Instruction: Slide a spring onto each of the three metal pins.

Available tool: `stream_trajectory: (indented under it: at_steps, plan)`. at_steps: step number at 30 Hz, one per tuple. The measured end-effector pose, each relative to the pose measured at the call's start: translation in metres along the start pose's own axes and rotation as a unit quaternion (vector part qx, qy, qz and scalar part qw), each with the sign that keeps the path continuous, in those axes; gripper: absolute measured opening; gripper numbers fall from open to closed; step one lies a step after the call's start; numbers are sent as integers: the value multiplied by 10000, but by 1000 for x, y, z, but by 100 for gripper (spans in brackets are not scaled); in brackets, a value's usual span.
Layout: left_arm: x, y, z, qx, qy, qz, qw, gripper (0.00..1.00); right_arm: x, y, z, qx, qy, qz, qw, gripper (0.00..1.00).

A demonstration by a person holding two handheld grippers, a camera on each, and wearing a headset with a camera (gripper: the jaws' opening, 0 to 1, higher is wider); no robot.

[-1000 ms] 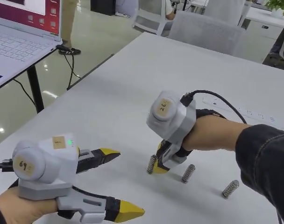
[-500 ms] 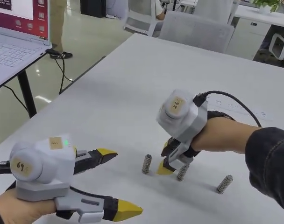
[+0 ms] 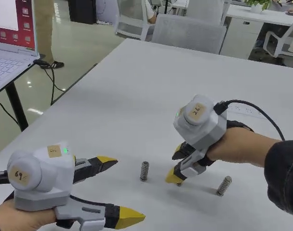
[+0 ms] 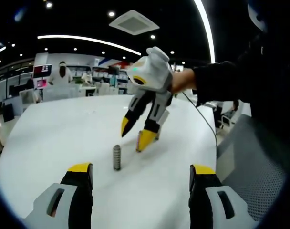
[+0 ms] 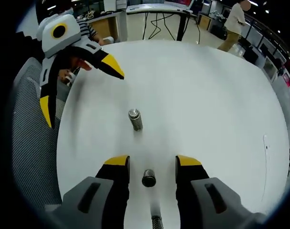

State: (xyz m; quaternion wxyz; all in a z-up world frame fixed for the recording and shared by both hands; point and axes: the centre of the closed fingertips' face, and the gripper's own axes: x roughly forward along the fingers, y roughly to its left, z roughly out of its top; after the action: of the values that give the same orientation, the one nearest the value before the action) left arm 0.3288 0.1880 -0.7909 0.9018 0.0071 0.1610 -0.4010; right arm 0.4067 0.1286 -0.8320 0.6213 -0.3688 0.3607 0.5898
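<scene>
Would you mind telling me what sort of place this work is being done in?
Probably an open-plan office or lab: a laptop on a stand, a grey chair, more desks behind.

Table: white table [image 3: 137,96], broad, matte
Floor: pale glossy floor [image 3: 74,43], reflecting lights
Left side: open laptop [image 3: 6,67] on a black stand
Far edge: grey chair [image 3: 185,33]
Ceiling: dark, with bright light strips [image 4: 205,26]
</scene>
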Motion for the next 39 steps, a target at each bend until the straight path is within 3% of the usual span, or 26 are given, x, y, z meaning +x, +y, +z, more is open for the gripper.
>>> stream_trajectory:
  at_steps: [14,22,39]
  plan:
    - [7,1,4,9,14,-32,10000,81,-20,-9,-26,522,-407,-338,9972,43]
    - [10,-2,4,10,47,-71,10000,81,-30,-12,-42,842,-660,-558,9927,45]
    - [12,-2,6,-28,15,-60,10000,81,-54,-12,-77,1515,-1211,-1154,9742,52]
